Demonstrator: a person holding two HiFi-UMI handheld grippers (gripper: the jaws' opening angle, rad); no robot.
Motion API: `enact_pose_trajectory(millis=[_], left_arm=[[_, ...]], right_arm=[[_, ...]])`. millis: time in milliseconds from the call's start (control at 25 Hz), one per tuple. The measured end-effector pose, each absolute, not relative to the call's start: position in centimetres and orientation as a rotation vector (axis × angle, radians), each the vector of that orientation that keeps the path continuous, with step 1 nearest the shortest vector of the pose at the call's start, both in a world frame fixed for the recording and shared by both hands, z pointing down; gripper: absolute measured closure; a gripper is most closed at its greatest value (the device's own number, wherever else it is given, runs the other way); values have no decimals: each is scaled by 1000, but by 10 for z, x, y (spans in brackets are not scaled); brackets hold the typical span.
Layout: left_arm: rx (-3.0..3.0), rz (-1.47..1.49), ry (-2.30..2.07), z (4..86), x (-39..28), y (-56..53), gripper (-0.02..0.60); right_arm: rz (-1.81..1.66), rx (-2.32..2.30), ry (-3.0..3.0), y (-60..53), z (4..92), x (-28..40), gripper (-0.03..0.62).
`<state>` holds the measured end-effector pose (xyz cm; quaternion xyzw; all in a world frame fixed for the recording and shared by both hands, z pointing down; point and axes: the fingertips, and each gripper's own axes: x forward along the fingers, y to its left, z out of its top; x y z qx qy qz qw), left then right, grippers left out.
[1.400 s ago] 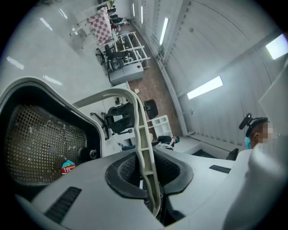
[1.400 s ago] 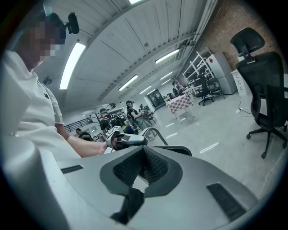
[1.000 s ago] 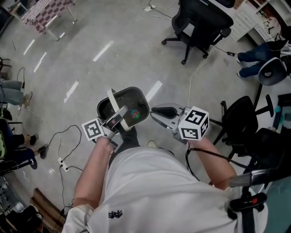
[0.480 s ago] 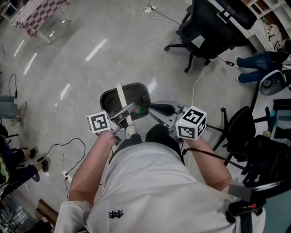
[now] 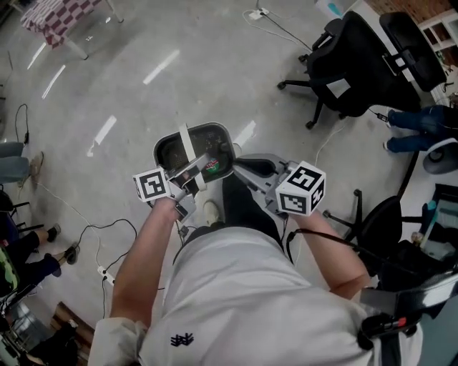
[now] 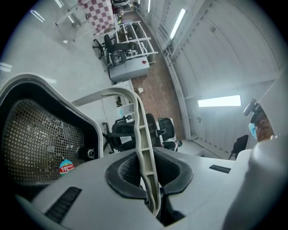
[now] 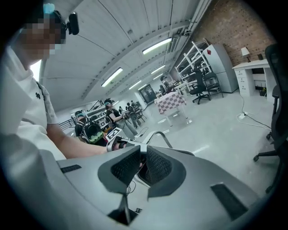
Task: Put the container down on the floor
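Left gripper (image 6: 150, 179) clamped on handle (image 6: 143, 134); container (image 5: 168, 151) hangs below jaws. I lower vertically, release only after floor (image 5: 107, 86) contact.

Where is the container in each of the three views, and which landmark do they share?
Head view: container centre, held by the left gripper.
Left gripper view: container far left, handle between the jaws.
Right gripper view: container centre, behind the jaws.
Shared landmark: checkered table.
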<state>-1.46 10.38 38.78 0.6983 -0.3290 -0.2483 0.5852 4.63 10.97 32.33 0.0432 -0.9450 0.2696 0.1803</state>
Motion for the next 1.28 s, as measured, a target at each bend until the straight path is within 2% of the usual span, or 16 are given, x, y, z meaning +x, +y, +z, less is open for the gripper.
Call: enact_pose_trajectory(millis=[360,720,1280], left_arm=[[1611,-598,-869,456,-90,-41,543],[1653,-619,-886,548,-130,-177,543],[1660,-551,-805,770,-168,-265,545]], right_arm=[[723,-63,-2592,-55,376,-20,576],[799,-116,-2486,-176,466,-43,576],[973,-31,-2395,-217,647,-97,576]])
